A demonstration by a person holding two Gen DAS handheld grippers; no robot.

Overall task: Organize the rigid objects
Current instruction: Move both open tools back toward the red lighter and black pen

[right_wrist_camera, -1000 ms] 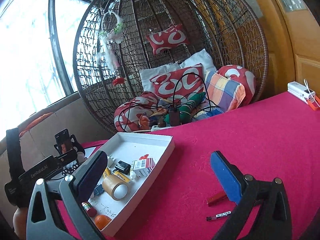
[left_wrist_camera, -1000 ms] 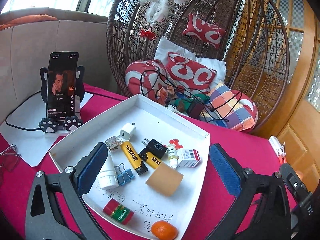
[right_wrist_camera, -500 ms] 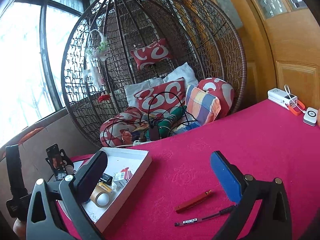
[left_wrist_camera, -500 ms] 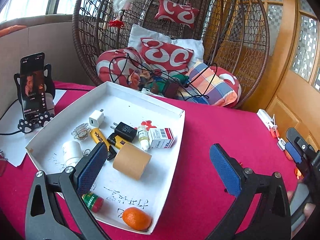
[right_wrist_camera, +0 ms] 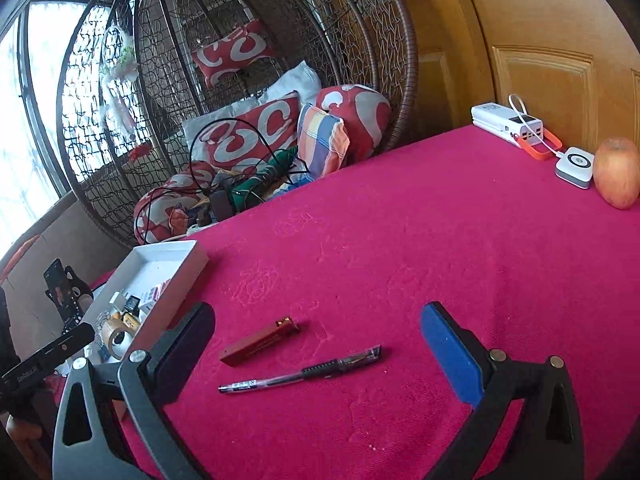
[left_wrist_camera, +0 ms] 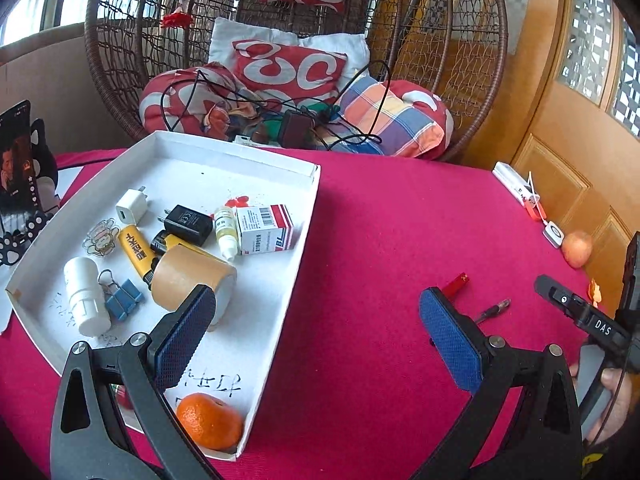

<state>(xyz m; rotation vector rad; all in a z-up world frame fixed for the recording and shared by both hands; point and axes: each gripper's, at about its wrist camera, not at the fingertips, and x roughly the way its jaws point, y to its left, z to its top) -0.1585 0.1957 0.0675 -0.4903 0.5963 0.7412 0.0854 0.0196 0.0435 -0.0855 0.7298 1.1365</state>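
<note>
Right wrist view: the right gripper (right_wrist_camera: 316, 344) hangs with its jaws wide and empty over the red tablecloth (right_wrist_camera: 420, 232), framing two loose things at lower centre — a pen (right_wrist_camera: 300, 372) and a small red case (right_wrist_camera: 260, 342). The two lie just beside each other, not touching, both slanting up to the right. They look like the last strays, so the spread jaws seem set to come down on one of them. The pen is slim, dark at the grip and clear along the barrel; flat on cloth, it probably needs a low, square pinch. The red case is a thin, glossy bar with a gold-coloured cap end.

At the left edge of the frame sits the white tray (right_wrist_camera: 188, 264), well apart from the pen. In the left wrist view the left gripper (left_wrist_camera: 316, 336) is also wide and holds nothing, poised over the tray's lower right rim (left_wrist_camera: 288, 300) — likely waiting. Inside the tray lie a tape roll (left_wrist_camera: 188, 276), chargers, a small box (left_wrist_camera: 264, 230) and an orange (left_wrist_camera: 208, 420).
</note>
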